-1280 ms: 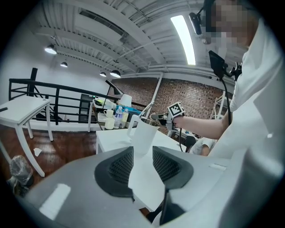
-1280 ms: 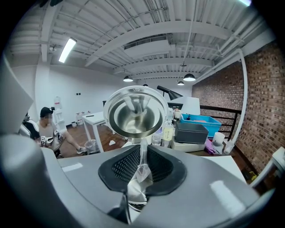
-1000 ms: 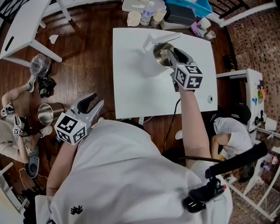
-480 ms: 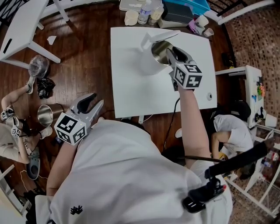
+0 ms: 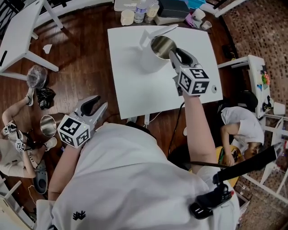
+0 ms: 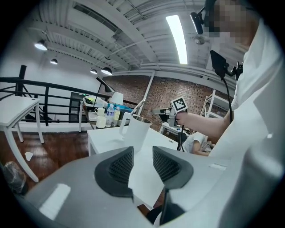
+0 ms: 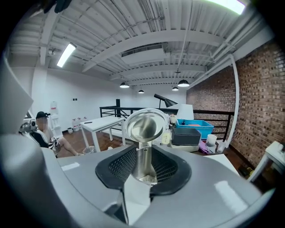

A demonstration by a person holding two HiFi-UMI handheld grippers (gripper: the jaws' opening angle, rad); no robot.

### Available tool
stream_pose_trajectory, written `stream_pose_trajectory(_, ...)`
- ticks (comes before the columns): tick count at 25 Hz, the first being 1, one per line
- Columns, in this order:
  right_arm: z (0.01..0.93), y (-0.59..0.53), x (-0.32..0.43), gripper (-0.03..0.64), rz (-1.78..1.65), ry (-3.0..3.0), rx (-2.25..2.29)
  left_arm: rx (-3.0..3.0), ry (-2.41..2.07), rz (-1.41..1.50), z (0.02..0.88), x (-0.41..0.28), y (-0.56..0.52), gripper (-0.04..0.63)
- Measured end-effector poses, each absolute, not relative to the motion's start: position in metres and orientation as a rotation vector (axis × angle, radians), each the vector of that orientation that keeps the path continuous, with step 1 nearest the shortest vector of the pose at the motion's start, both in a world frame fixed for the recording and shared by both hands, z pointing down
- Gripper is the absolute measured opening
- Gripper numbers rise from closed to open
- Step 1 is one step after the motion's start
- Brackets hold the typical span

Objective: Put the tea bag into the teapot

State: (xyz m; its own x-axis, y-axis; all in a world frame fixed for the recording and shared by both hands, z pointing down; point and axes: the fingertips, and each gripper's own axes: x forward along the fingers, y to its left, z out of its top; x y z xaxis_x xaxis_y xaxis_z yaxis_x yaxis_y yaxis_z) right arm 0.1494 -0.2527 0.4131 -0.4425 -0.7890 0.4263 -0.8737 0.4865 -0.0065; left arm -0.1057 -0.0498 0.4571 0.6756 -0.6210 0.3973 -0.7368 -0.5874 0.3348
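Over the white table (image 5: 135,85), still keeping right tongs (image 5: 178,54) apart, empty, above the teapot (image 5: 150,62), tea bag (image 7: 146,178) seemingly inside already; left tongs (image 5: 97,105) open too.

No legible words, brand names or numbers anywhere. Only square black-and-white markers, without letters, on the marker cube (image 5: 72,131) of the left gripper (image 5: 95,104) and on the marker cube (image 5: 194,81) of the right gripper (image 5: 177,55). Small black emblem (image 5: 78,216) on the white shirt, too small to make out. Bottle labels (image 5: 140,8) beyond the table's far edge too small to read.
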Motion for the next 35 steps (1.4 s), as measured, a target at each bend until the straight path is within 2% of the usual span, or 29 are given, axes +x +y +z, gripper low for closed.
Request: stream_pose_trajectory(35,0.355,0.065,0.125,0.106,0.332,-2.242,1.758,2.591,-0.686,0.297,0.445,-0.126,0.047,0.135)
